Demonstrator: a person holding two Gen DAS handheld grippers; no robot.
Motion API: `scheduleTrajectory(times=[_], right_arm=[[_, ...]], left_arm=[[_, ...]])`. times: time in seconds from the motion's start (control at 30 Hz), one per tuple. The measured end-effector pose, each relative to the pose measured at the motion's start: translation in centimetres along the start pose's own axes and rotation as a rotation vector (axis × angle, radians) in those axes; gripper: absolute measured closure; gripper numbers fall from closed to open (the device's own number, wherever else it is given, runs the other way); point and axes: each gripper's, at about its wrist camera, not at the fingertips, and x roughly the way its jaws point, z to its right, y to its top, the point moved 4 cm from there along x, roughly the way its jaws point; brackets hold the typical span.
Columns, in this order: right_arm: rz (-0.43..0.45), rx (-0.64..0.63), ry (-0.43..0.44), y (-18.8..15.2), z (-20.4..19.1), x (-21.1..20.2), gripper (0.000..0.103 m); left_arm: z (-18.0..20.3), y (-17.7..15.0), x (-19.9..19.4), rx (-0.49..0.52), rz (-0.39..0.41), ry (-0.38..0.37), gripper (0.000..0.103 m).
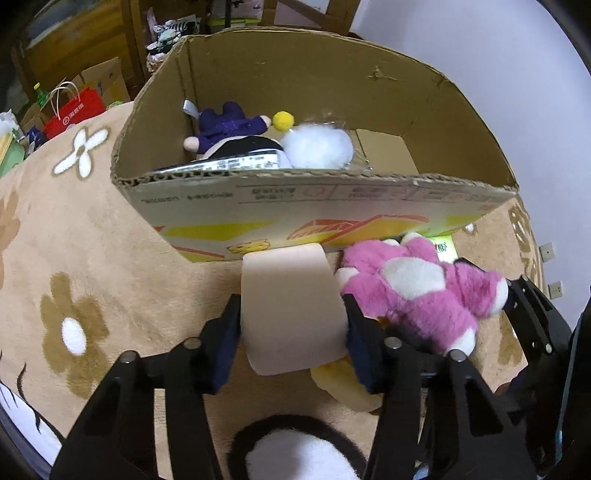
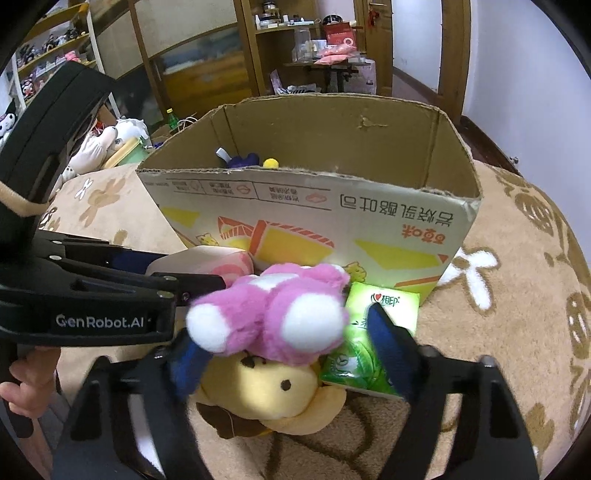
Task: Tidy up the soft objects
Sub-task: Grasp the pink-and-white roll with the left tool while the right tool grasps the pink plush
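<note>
1. Illumination: even indoor light of moderate level in both views; the source is not visible.
2. Glare: a bright patch falls on the printed front of the cardboard box (image 1: 314,206), strongest at its lower edge beside the pink plush toy (image 1: 417,291).
3. Shadows: soft and short; the box interior is darker than its outer face.
4. Blur: in the right wrist view the pink plush toy (image 2: 273,314) and the blue finger pads (image 2: 388,350) are smeared.
5. Distortion: strong fisheye curvature; straight box edges bow, and black vignetting fills the frame corners.
6. Focus: background shelving (image 2: 295,33) is soft.
</note>
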Motion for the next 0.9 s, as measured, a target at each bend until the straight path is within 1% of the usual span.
scheduleTrajectory(times=[0.03, 0.07, 0.13, 0.23, 0.3, 0.53, 0.7, 0.9], right_arm=[[-0.002, 0.0, 0.008, 0.0, -0.1, 0.0, 0.044], [-0.004, 0.001, 0.014, 0.0, 0.0, -0.1, 0.048], [-0.005, 0.009, 0.021, -0.1, 0.2, -0.4, 0.049], [0.004, 0.028, 0.032, -0.2, 0.4, -0.8, 0.05], [0.015, 0.042, 0.038, -0.2, 0.5, -1.3, 0.05], [0.054, 0.064, 0.013, -0.2, 0.6, -3.5, 0.05], [0.108, 0.101, 0.008, 0.0, 1.3, -5.7, 0.05], [0.181, 0.12, -0.003, 0.1, 1.8, -8.4, 0.051]], left_arm=[[0.1, -0.1, -0.1, 0.004, 0.004, 0.007, 0.056], [0.1, -0.2, -0.1, 0.003, 0.005, 0.009, 0.057], [0.0, -0.4, -0.3, -0.005, 0.006, 0.01, 0.06], [-0.3, -0.6, -0.7, -0.018, 0.012, 0.008, 0.061], [-0.5, -0.9, -1.1, -0.023, 0.02, 0.02, 0.062], [-0.7, -2.2, -2.4, -0.004, 0.041, 0.065, 0.066], [-0.4, -2.7, -3.7, 0.011, 0.085, 0.113, 0.066], [-0.7, -3.5, -5.7, -0.006, 0.152, 0.154, 0.066]])
